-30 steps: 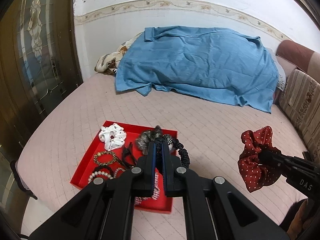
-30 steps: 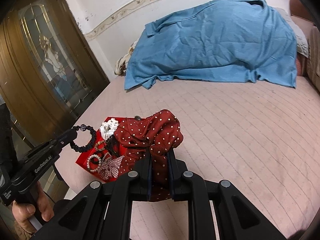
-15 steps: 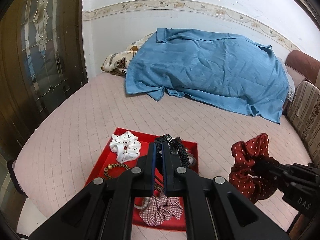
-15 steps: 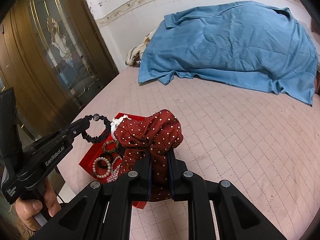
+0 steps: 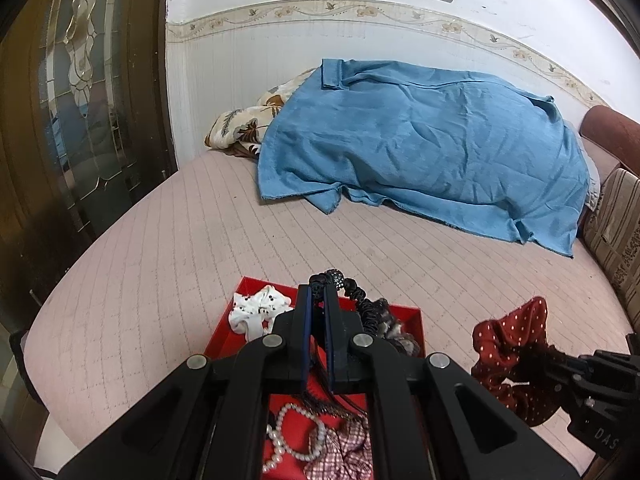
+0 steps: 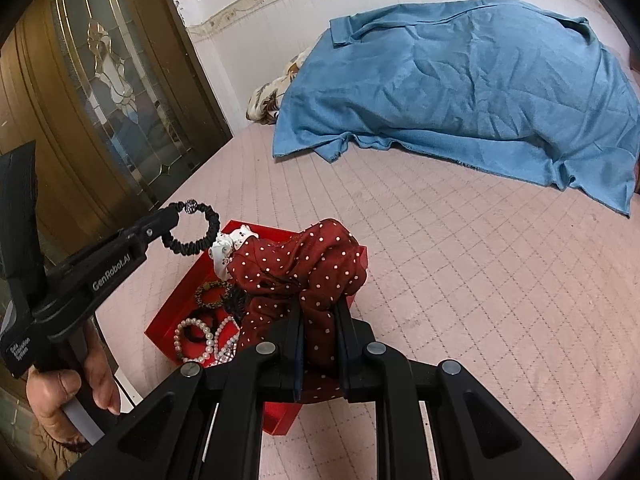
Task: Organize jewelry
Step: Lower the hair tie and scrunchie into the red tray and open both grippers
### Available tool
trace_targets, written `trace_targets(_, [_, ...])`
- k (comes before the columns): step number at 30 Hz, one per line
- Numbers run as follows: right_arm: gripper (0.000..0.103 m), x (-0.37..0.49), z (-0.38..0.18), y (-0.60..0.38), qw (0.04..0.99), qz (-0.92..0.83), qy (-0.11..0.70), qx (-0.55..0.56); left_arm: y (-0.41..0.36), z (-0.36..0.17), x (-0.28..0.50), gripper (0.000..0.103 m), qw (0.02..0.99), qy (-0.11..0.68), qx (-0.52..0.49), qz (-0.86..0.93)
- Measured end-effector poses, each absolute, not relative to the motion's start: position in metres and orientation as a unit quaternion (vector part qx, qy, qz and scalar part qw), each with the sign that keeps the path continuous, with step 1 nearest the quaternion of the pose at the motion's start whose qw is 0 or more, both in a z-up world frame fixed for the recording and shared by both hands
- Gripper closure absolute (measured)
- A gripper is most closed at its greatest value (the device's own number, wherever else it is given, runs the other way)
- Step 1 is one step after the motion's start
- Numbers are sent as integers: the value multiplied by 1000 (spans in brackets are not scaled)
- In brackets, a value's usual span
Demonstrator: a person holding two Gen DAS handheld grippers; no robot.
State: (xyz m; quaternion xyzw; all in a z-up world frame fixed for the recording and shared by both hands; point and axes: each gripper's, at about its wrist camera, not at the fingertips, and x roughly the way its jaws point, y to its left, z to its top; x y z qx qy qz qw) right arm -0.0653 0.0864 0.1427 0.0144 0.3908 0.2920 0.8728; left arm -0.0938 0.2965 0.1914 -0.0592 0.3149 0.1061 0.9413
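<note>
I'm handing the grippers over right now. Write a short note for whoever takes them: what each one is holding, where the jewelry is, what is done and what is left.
Left gripper: shut on the black hair tie, held up in the air over the near left edge of the red tray.
Right gripper: shut on the red dotted scrunchie, also in the air.
In the tray: white scrunchie, pearl bracelet, checked scrunchie, gold bracelet.
Done: both pieces are picked up.
Left: set each one down; where they belong is not shown.
</note>
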Motion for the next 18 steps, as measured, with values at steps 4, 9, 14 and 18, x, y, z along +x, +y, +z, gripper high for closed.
trace_targets(4, [88, -61, 136, 93, 870, 291, 397, 10, 306, 186, -82, 98, 940, 319, -58, 104])
trace_targets(9, [88, -55, 130, 100, 868, 290, 404, 8, 318, 177, -75, 97, 938, 325, -68, 103])
trace_targets(14, [88, -49, 123, 106, 865, 287, 411, 5, 330, 168, -72, 97, 935, 329, -83, 102])
trace_targets(18, [88, -45, 118, 110, 863, 284, 417, 6, 343, 164, -70, 97, 934, 328, -101, 94])
